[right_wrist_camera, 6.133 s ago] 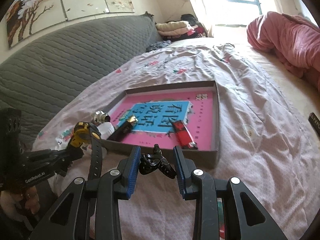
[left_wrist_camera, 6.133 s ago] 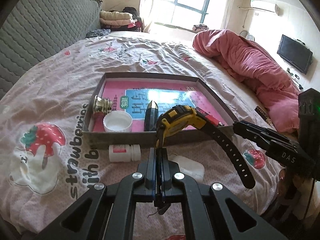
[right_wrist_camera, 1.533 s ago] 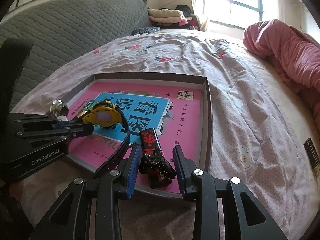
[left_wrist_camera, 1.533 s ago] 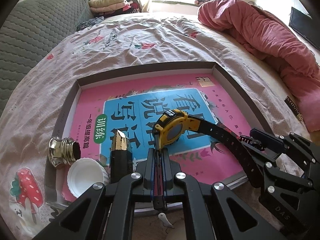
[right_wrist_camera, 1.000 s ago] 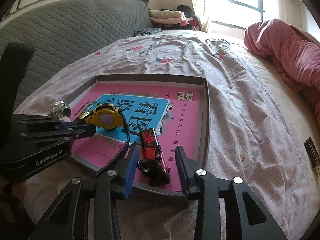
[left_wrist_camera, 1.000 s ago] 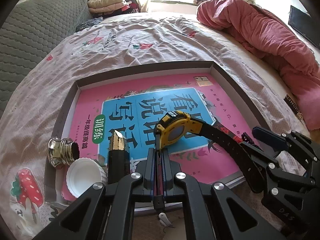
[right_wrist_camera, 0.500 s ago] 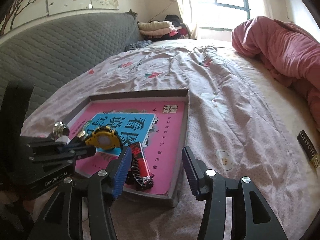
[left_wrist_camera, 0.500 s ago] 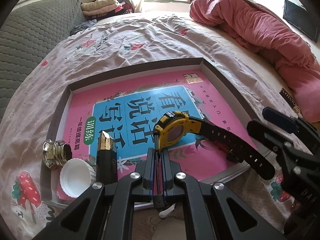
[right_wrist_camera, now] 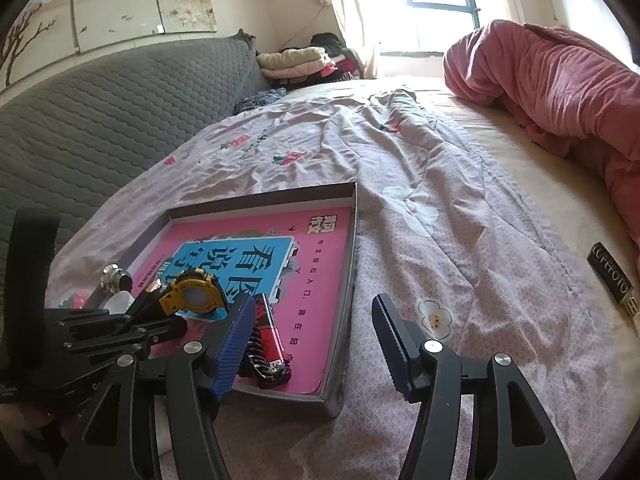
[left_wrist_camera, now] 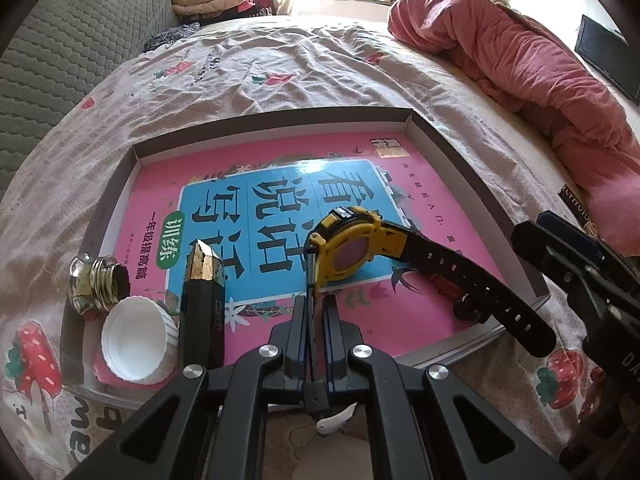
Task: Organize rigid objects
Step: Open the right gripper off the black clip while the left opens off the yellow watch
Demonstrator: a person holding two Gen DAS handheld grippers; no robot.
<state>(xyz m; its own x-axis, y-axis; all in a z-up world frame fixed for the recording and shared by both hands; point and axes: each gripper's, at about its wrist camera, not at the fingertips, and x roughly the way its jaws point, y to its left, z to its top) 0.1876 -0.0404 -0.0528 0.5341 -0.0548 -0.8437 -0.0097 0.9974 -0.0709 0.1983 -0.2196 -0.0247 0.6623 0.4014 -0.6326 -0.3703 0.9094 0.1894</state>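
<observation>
- Left gripper [left_wrist_camera: 316, 304]: seen at 6 o'clock in the left wrist view; its jaws are clamped on the short strap of the watch [left_wrist_camera: 348, 246], whose yellow case is held up over the tray, the long black strap trailing toward 4 o'clock across the tray's near rim.
- Right gripper [right_wrist_camera: 312, 344]: seen at 6 o'clock in the right wrist view; its blue-padded jaws are parting, nothing is gripped between them, and bedsheet and the tray corner lie beneath.
- Tray [left_wrist_camera: 472, 168]: a shallow box set on the bedsheet [left_wrist_camera: 280, 60], lined with a pink and blue printed book cover.
- White cap [left_wrist_camera: 136, 340]: laid open side up at the tray's near-left corner, 8 o'clock from the watch.
- Black and gold tube [left_wrist_camera: 204, 292]: laid just beside the cap, at its 3 o'clock.
- Metal threaded fitting [left_wrist_camera: 96, 284]: placed at 11 o'clock of the cap.
- Red and black lighter [right_wrist_camera: 270, 336]: laid in the tray's near-right part, with a black clip [right_wrist_camera: 252, 358] touching it.
- Pink quilt [left_wrist_camera: 520, 64]: heaped at 2 o'clock, far side of the bed.
</observation>
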